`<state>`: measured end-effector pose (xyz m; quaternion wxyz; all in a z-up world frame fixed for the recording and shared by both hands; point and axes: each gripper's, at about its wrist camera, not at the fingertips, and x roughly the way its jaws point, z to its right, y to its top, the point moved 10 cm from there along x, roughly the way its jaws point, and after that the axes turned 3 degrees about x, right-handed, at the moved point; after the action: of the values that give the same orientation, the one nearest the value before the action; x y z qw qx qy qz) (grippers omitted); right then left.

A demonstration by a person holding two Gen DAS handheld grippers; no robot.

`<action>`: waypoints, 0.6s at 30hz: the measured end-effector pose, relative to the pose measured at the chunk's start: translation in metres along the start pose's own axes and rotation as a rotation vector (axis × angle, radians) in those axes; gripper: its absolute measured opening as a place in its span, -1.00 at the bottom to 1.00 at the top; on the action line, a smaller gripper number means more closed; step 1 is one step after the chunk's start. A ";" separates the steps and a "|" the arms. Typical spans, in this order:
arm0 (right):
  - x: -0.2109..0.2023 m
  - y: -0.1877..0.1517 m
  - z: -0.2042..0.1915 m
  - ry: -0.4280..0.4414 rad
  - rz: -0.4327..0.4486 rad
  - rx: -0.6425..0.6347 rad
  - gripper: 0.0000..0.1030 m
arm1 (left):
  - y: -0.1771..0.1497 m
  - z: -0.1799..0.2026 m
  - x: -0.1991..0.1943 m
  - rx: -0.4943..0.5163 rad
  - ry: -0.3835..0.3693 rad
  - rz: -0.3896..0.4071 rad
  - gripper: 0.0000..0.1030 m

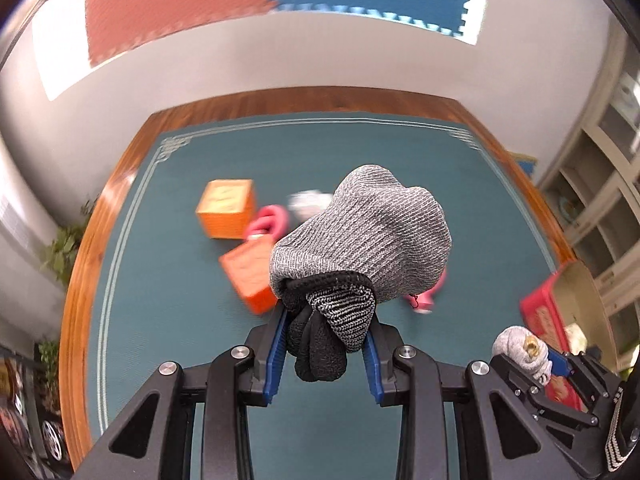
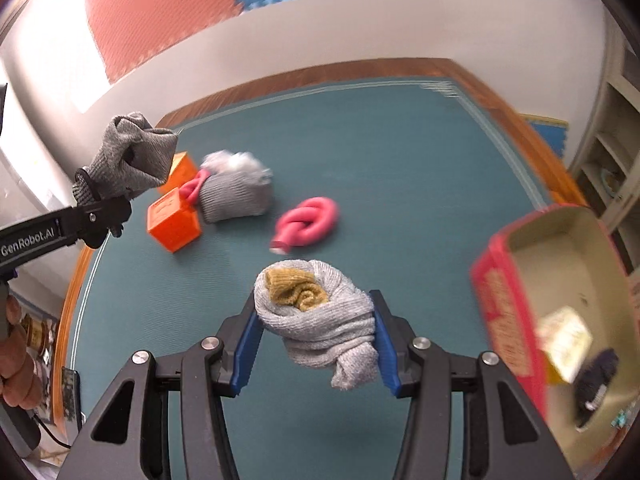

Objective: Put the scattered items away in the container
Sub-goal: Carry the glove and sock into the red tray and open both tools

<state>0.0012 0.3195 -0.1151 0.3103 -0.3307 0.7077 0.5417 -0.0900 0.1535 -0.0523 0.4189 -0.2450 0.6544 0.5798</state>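
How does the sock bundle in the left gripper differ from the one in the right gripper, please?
The left gripper holds a dark grey sock bundle with a black cuff; the right gripper holds a light grey sock bundle with a mustard toe tucked in. The dark bundle balloons well beyond the fingertips; the light one sits compactly between them. Both are rolled, clamped and lifted off the green mat.

We can read only "GenRobot.AI" in white on the black arm of the left tongs (image 2: pixel 105 196) in the right wrist view, while the printing on the red container (image 2: pixel 505 312) and orange boxes (image 2: pixel 173 222) is too blurred.
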 end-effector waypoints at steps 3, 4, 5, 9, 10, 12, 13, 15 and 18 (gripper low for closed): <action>-0.017 0.003 0.028 -0.022 0.031 0.032 0.05 | -0.001 0.033 -0.001 0.046 -0.021 0.014 -0.32; -0.023 0.003 0.038 -0.031 0.041 0.044 0.05 | -0.002 0.045 -0.005 0.062 -0.027 0.018 -0.32; -0.027 0.003 0.046 -0.038 0.048 0.055 0.05 | -0.005 0.059 -0.011 0.077 -0.034 0.023 -0.32; -0.047 -0.001 0.083 -0.071 0.073 0.101 0.06 | -0.008 0.107 -0.021 0.133 -0.058 0.042 -0.32; -0.052 -0.002 0.092 -0.079 0.078 0.111 0.06 | -0.009 0.118 -0.023 0.146 -0.063 0.046 -0.32; -0.062 -0.006 0.110 -0.093 0.087 0.130 0.06 | -0.010 0.141 -0.027 0.173 -0.074 0.054 -0.32; -0.066 -0.007 0.118 -0.100 0.090 0.139 0.06 | -0.011 0.152 -0.029 0.186 -0.079 0.057 -0.32; -0.074 -0.011 0.133 -0.110 0.095 0.156 0.06 | -0.013 0.172 -0.032 0.209 -0.087 0.062 -0.32; -0.083 -0.016 0.153 -0.121 0.101 0.175 0.06 | -0.016 0.197 -0.032 0.235 -0.097 0.066 -0.32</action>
<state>0.0749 0.4757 -0.0915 0.3523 -0.2331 0.7480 0.5119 -0.0078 0.3351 -0.0296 0.4565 -0.1445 0.7046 0.5237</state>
